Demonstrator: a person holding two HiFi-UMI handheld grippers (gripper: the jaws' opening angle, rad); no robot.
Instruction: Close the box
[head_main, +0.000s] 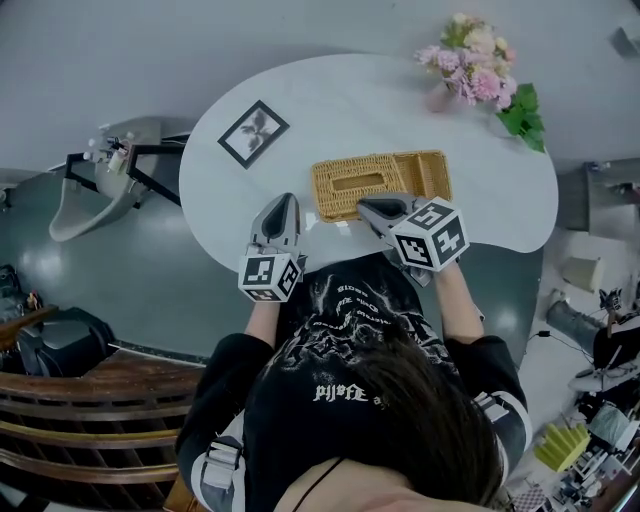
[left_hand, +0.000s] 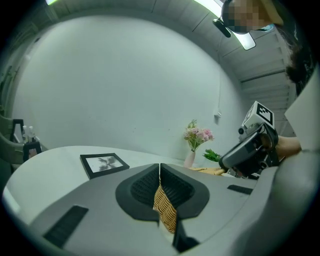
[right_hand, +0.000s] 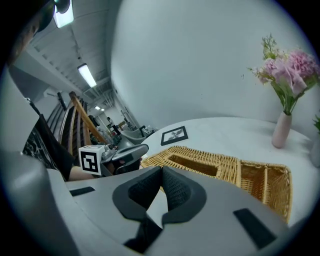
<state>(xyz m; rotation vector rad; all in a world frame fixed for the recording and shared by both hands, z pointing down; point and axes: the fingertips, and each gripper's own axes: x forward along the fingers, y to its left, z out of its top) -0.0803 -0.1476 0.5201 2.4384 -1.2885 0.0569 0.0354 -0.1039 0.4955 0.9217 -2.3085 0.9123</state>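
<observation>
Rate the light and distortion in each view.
Head view: even soft light, table without glare. Left gripper view: fisheye, dark corners, ceiling lamp blown out. Right gripper view: fisheye, dark rim, box sharp, strip light glares.

Tan woven box (head_main: 345, 187), white table (head_main: 350, 110) (pink flowers (head_main: 470, 55))

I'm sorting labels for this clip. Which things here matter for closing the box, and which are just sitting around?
For the job:
- wicker box
- left gripper, jaws together
- right gripper, jaws together

Just lying about:
- picture frame
- pink flowers in a vase
- green leaves
</observation>
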